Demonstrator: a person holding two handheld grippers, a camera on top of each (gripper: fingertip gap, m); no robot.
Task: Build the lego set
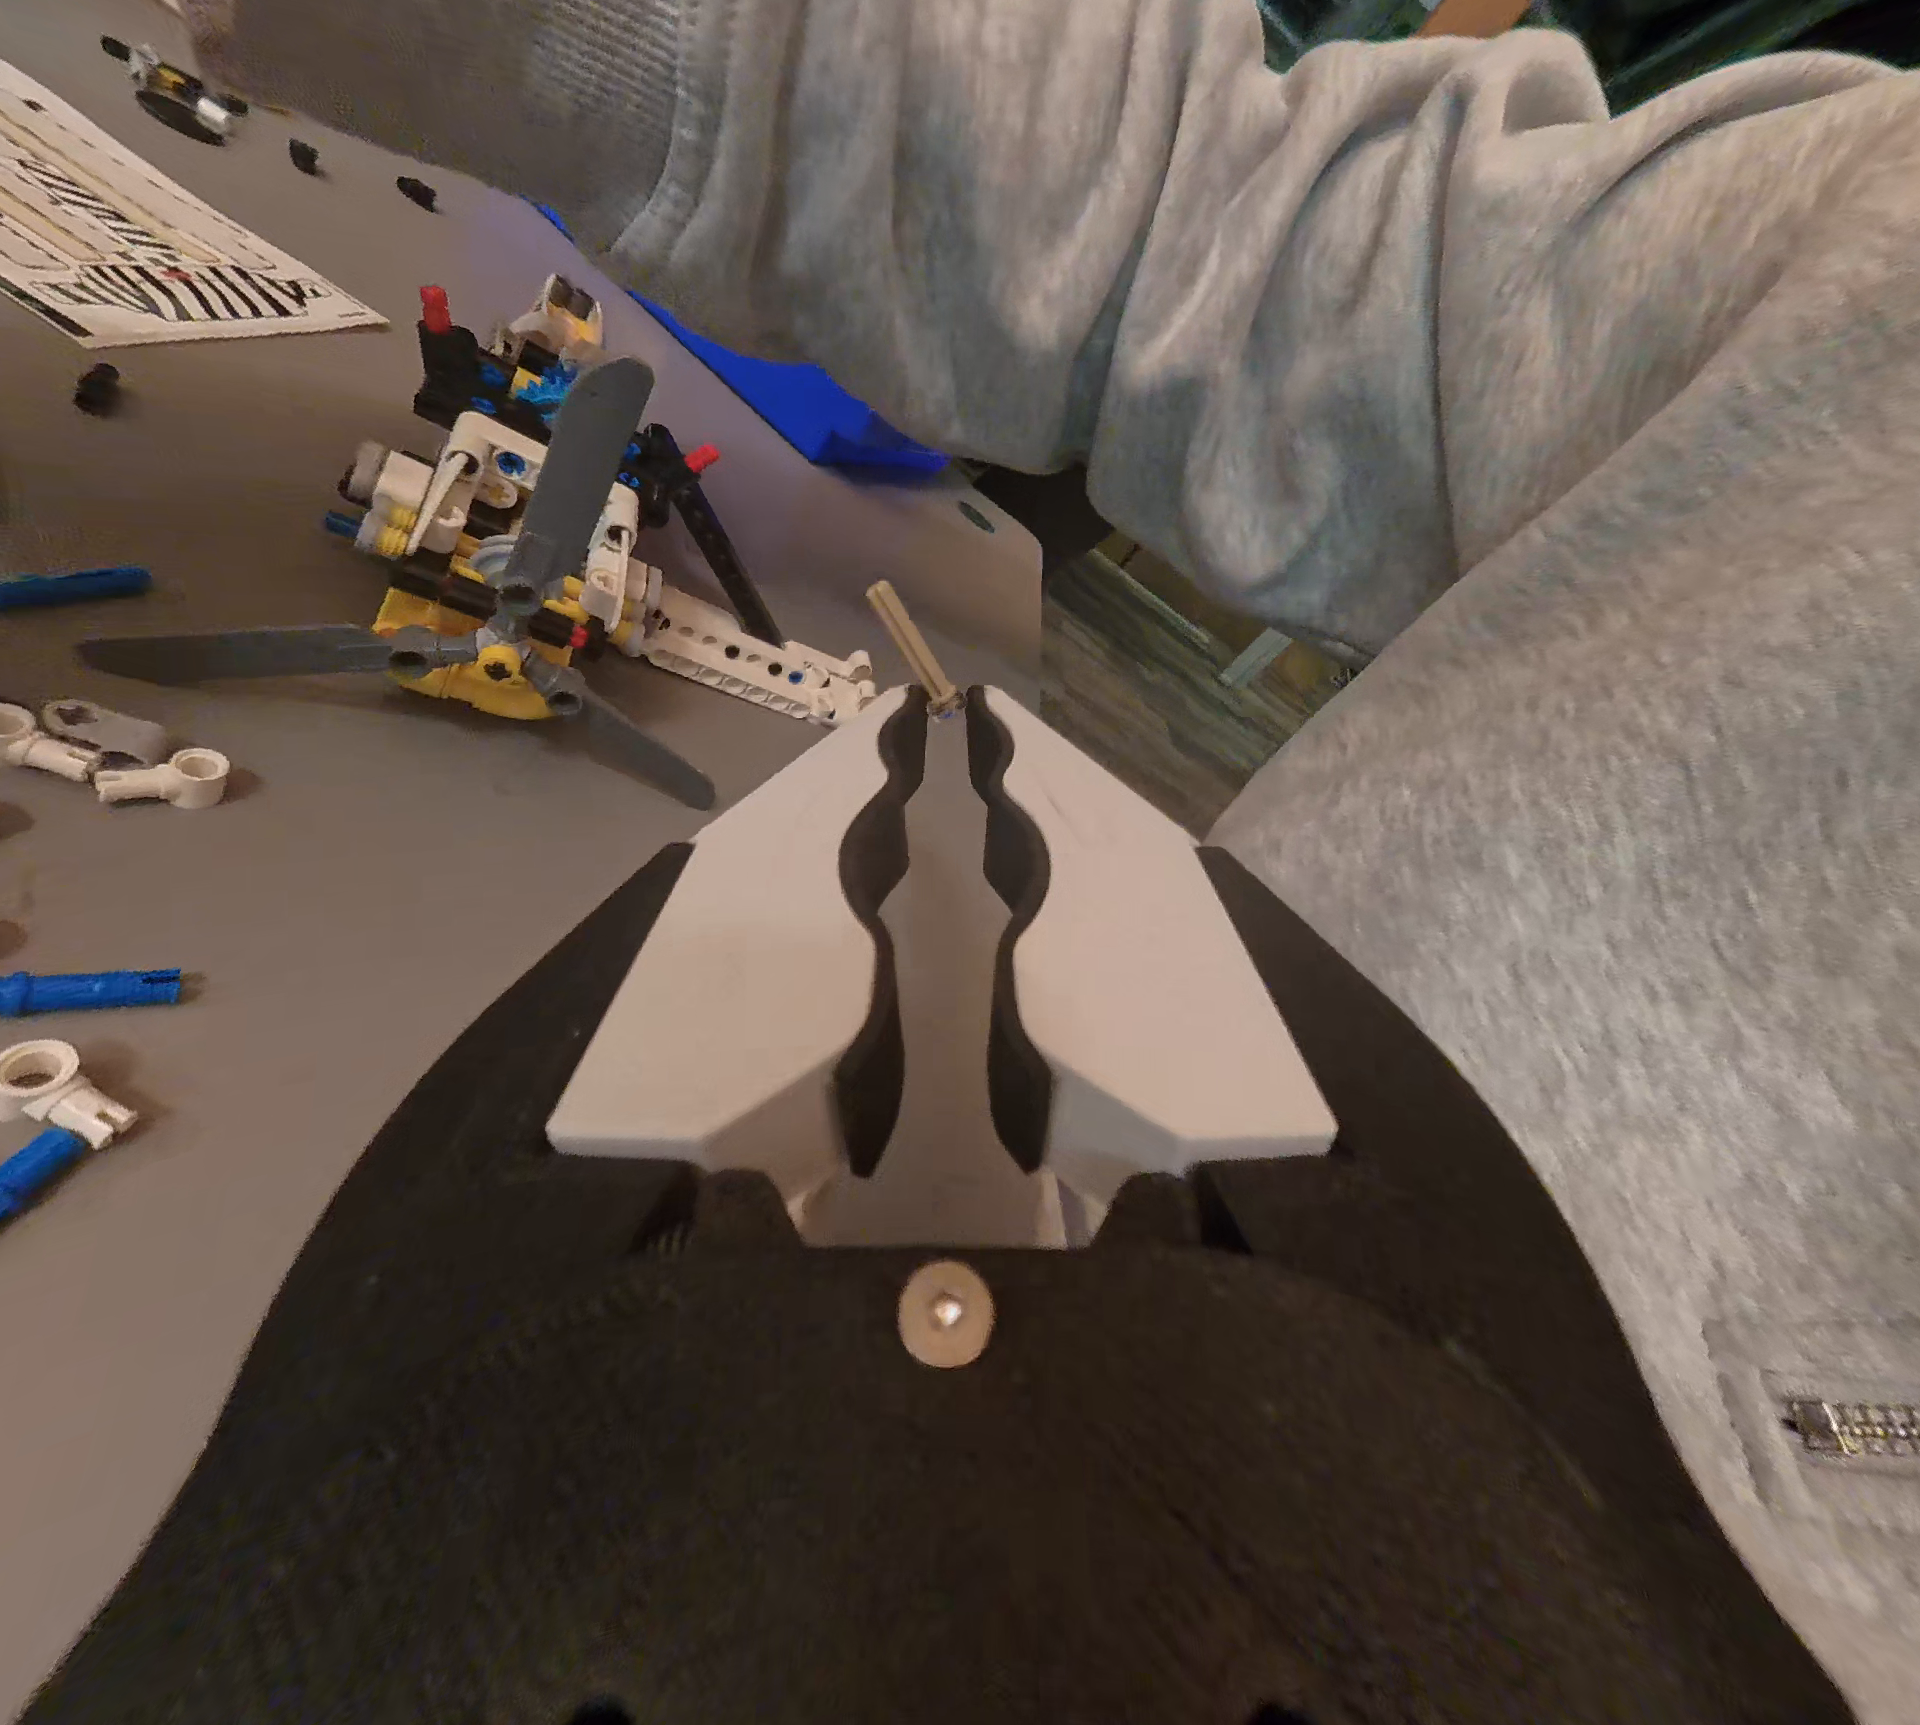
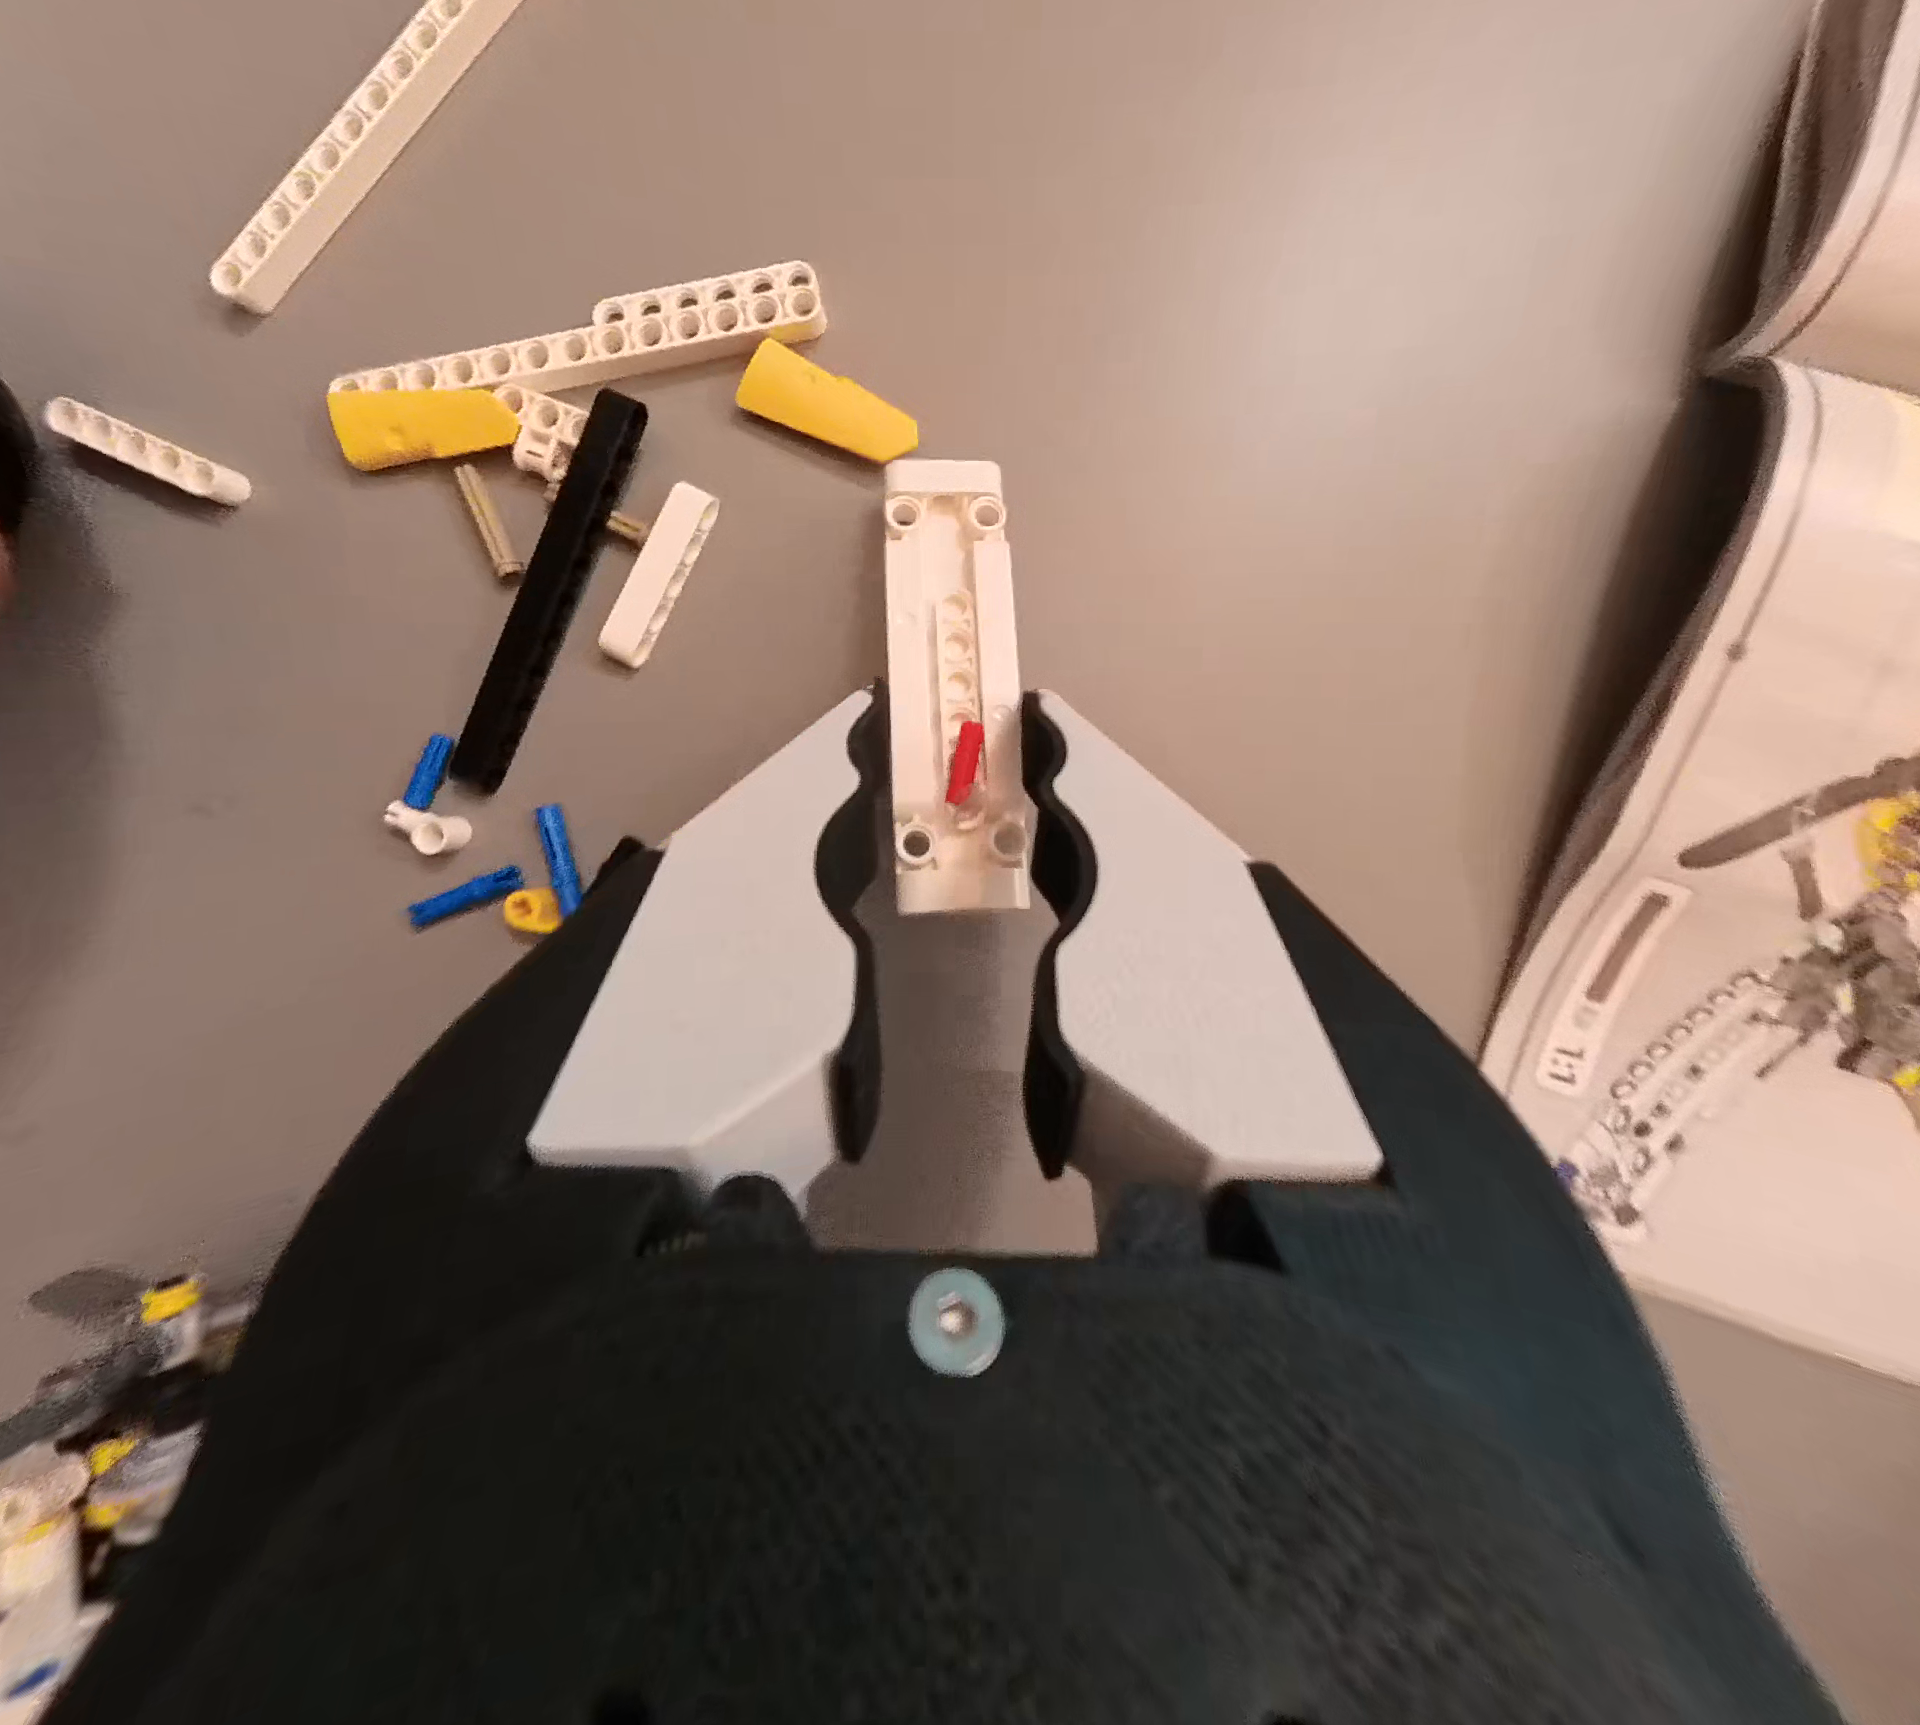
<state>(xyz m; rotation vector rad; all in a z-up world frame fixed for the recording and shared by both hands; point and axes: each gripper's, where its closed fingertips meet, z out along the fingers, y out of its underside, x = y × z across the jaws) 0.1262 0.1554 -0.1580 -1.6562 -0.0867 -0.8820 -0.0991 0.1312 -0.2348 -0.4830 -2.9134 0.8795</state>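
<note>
Grey table [image 1: 312,896], matte, littered with loose parts; dark shelving behind a person's grey sleeve [image 1: 1299,304] that fills the upper right of the left wrist view.

Left wrist view, left to right. Blue pins [image 1: 88,992] and white connectors [image 1: 166,776] at 9 o'clock. Printed sheet [image 1: 156,262] at 10 o'clock. Part-built helicopter model [image 1: 499,532], yellow, black and white with grey rotor blades, lies on the table at 10 to 11 o'clock, well apart from both tools. Left tongs [image 1: 945,704]: pressed almost together, pinching a short tan axle [image 1: 906,636] by its lower end, the shaft sticking up and tilted toward 11 o'clock.

Right wrist view, left to right. White beams [image 2: 384,106], two yellow panels [image 2: 421,426], a black beam [image 2: 551,595] and blue pins [image 2: 556,849] scattered from 9 to 11 o'clock. Right tongs [image 2: 948,745]: part-spread, clamping a white panel piece [image 2: 951,615] by its long sides, lifted off the table, long axis toward 12 o'clock. A small red pin [image 2: 966,761] sits in its ribbed face. Instruction booklet [image 2: 1766,844] open at 3 o'clock.

Judgement: sub-assembly step, with each tool holding one part, axle probably meant for a hole in the white panel. Next move calls for bringing the two together, lining the axle square to a hole, then pushing straight along its length. Thin pinch on the axle could let it pivot or slip under load.
</note>
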